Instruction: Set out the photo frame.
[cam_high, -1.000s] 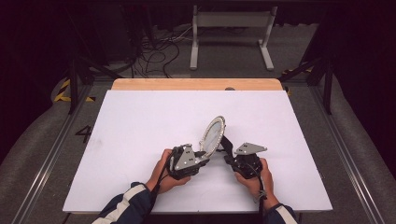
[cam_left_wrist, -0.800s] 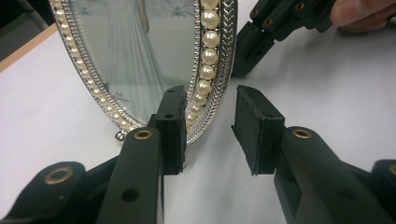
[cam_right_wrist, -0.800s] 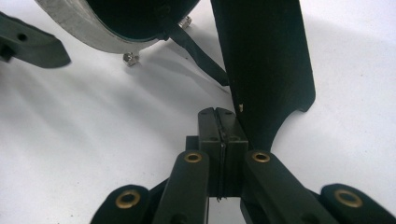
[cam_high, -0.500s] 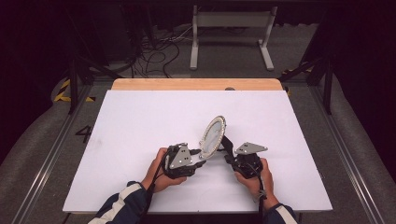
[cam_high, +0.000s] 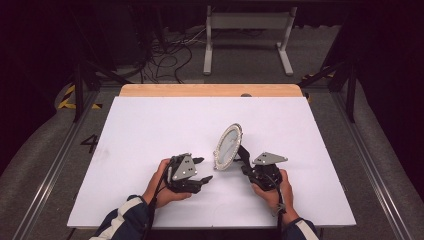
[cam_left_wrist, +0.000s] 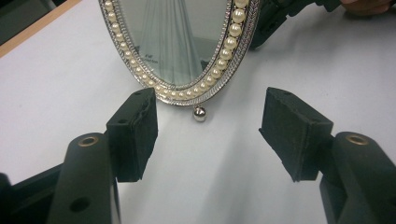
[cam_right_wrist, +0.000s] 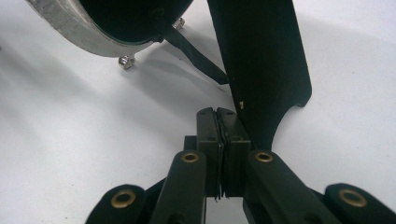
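An oval mirror (cam_high: 227, 146) with a pearl-studded silver rim stands tilted on the white table (cam_high: 150, 125), propped by a black easel stand (cam_high: 244, 152). In the left gripper view, the mirror (cam_left_wrist: 177, 42) and its small ball foot (cam_left_wrist: 199, 113) lie just beyond my left gripper (cam_left_wrist: 208, 133). Its jaws have just been opening, with nothing between them. From above, the left gripper (cam_high: 205, 169) sits left of the mirror, apart from it. My right gripper (cam_right_wrist: 218, 112) is shut, pads together, right beside the stand (cam_right_wrist: 261, 60). I cannot tell whether it touches the stand. It (cam_high: 246, 169) sits behind the mirror.
A wooden strip (cam_high: 210, 90) borders the table's far edge. Beyond it stand a white metal frame (cam_high: 247, 22) and loose cables (cam_high: 170, 50) on the floor. Rails run along both sides of the table.
My left gripper has drawn back leftward from the mirror's lower rim and its jaws have spread apart. The mirror and the right gripper have stayed where they were.
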